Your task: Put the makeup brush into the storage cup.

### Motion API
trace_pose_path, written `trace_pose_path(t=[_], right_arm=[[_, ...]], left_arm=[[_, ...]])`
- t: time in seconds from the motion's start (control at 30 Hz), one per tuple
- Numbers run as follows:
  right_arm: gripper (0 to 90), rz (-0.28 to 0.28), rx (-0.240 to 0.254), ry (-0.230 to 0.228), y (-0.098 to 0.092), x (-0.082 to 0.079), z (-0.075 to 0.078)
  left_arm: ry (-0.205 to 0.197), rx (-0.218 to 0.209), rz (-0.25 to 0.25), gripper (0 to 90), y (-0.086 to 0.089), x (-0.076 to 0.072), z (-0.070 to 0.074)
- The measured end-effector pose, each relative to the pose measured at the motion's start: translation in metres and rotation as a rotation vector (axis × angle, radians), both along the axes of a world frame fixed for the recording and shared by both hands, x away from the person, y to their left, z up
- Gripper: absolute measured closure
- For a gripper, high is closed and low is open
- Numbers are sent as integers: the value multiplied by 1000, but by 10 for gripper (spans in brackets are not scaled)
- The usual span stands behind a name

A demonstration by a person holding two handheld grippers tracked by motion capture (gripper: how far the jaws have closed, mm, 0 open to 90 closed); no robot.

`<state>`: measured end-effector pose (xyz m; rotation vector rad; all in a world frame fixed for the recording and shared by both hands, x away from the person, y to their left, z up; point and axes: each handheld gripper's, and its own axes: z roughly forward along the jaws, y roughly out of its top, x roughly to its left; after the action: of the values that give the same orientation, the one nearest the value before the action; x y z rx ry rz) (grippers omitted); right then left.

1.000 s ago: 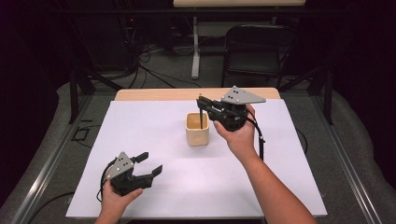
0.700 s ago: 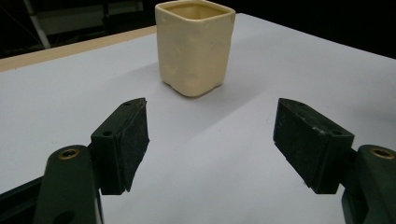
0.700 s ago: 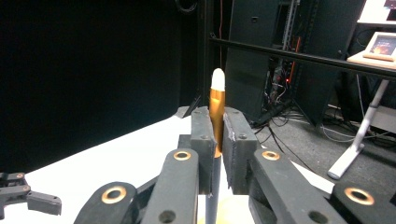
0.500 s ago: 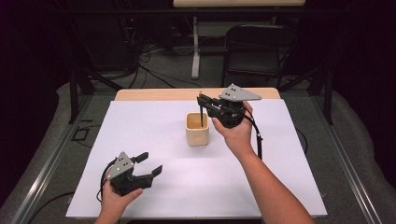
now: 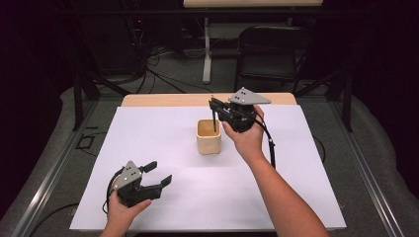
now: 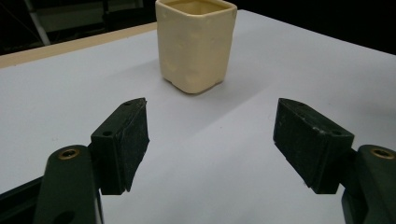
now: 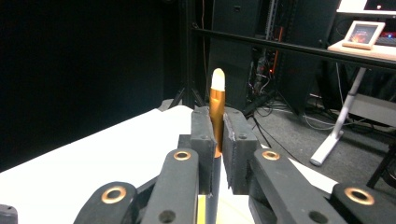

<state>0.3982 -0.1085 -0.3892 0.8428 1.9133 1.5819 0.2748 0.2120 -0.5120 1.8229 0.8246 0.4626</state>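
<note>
1 cream cup [image 5: 209, 137] on the white table [image 5: 296, 197]. 1 pen/pencil [image 7: 216, 109], orange barrel w/ pale tip. 2 grippers: left gripper [image 5: 154, 174], right gripper [image 5: 213, 103], 1 per hand, 2 black jaws each. 2 forearms in view. behind the table: 1 black chair [image 5: 271, 52], 1 framed pic [image 7: 363, 33] on a desk.
</note>
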Motion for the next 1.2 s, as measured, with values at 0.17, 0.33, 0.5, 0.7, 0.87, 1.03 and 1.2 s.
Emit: trace_pose_path(t=[0.17,0.33,0.5,0.7,0.87,1.03,1.2], right_arm=[[838,-18,-5,4,3,5,-4],[838,-26,-12,7,7,9,-8],[837,-30,-20,1,10,11,-10],[838,-34,-29,13,11,16,-16],[837,-46,-29,10,13,16,-20],[838,-50,-44,13,15,16,-24],[837,-59,-45,12,17,16,-29]], left_arm=[[2,3,1,269,1,0,0],[7,0,1,269,0,0,-1],[12,2,3,269,-1,0,-2],[19,-1,9,269,0,2,-3],[23,-5,17,269,1,1,-4],[23,-10,18,270,1,2,-4],[24,-9,22,270,1,2,-4]])
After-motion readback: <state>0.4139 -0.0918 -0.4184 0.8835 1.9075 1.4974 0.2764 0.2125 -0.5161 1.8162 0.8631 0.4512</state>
